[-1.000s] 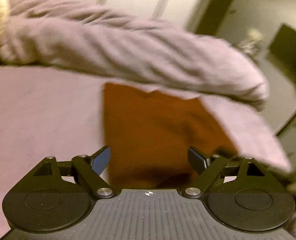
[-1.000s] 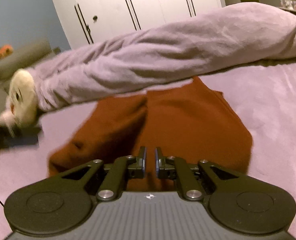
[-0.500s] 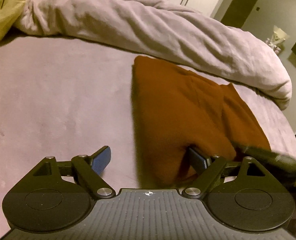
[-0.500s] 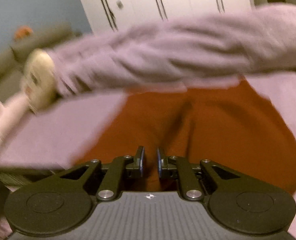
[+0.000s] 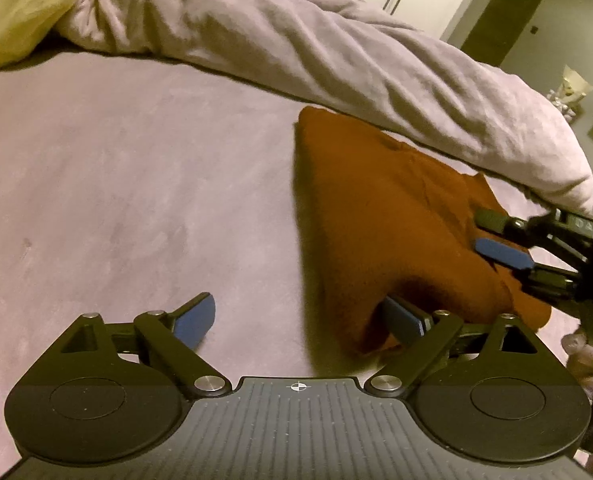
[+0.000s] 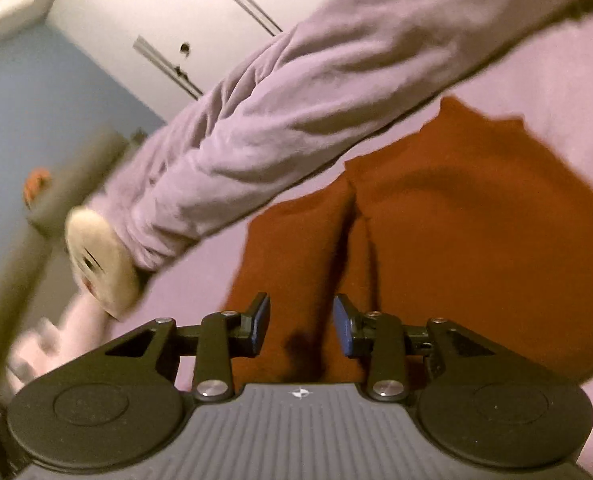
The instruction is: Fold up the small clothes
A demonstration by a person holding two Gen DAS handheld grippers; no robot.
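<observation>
From your left wrist view, the rust-brown garment (image 5: pixel 392 216) lies on the bed (image 5: pixel 136 184), already doubled into a thick, roughly triangular bundle just beside the rolled-back duvet (image 5: pixel 336 60). So at least one fold looks done; squaring it up or a last fold may remain. Your left claw (image 5: pixel 296 320) stands wide and is opening further, its right pad nudged against the bundle's near corner, the left pad over bare sheet, gripping nothing. This view alone shows your right claw (image 5: pixel 496 236) from outside, coming in from the right over the bundle's far edge, and the fingers (image 5: pixel 584 356) of your hand behind it.

From your right wrist view, which is blurred, the right claw (image 6: pixel 301 328) is partly apart and opening, with the garment (image 6: pixel 456 232) beneath the gap, not pinched. Only here do you see the crease running down the cloth's middle and the yellow plush toy (image 6: pixel 100 264) at the duvet's (image 6: pixel 296 92) end.
</observation>
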